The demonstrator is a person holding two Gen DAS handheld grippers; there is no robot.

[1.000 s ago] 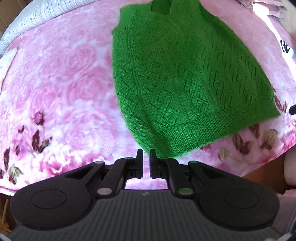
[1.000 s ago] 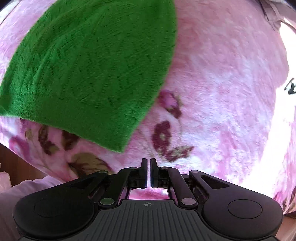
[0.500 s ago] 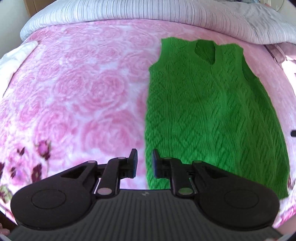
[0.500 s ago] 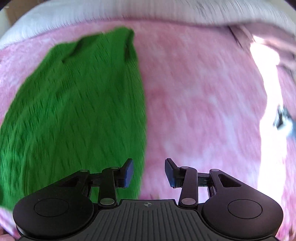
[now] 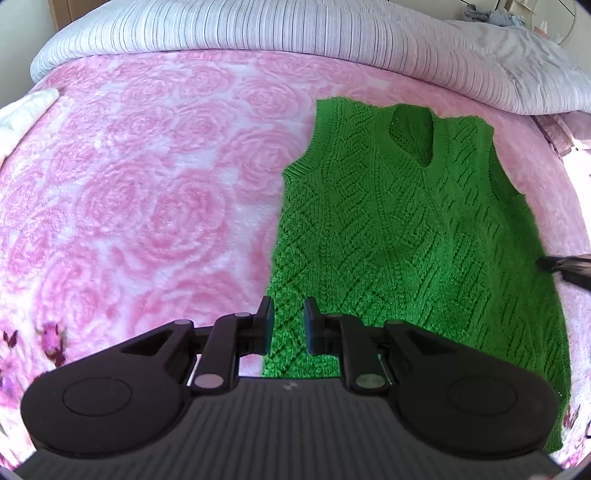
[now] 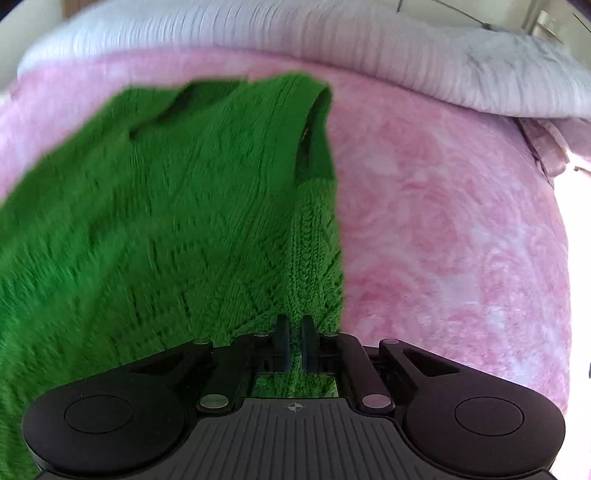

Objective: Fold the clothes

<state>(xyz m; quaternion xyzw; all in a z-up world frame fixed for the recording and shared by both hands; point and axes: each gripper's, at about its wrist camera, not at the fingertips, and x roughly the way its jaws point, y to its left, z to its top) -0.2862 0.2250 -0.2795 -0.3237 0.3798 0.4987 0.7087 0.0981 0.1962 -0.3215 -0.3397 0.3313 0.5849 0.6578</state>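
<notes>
Garment: green knitted vest (image 5: 413,236) lies on the pink rose-patterned blanket (image 5: 147,192) of the bed, neckline toward twelve o'clock, hem toward six; in the left view it is spread flat and single-layered, apart from whatever the right tool is doing at its three o'clock edge.

Left tool (image 5: 288,328): fingers apart with a clear gap; poised over the vest's nine o'clock edge close to the hem corner, gripping nothing; judged placed there to take that edge for a fold.

Right tool (image 6: 293,347): fingers drawn close together on a ridge of the vest's three o'clock side edge; the knit rises between them and pulls into a raised crease running up toward the armhole, so it reads as clamped on the fabric; judged held so to carry that side across.

Fold state: no completed fold shows; the lifted edge suits a lengthwise fold under way.

Background: striped grey-white bedding (image 5: 295,33) lies bunched at twelve o'clock.

Obscured: right view is motion-blurred at nine o'clock, knit pattern smeared; each tool body hides the hem beneath it; in the left view the right tool shows only as a dark sliver at three o'clock; a white cloth (image 5: 26,110) at ten o'clock is cut off by the frame.
</notes>
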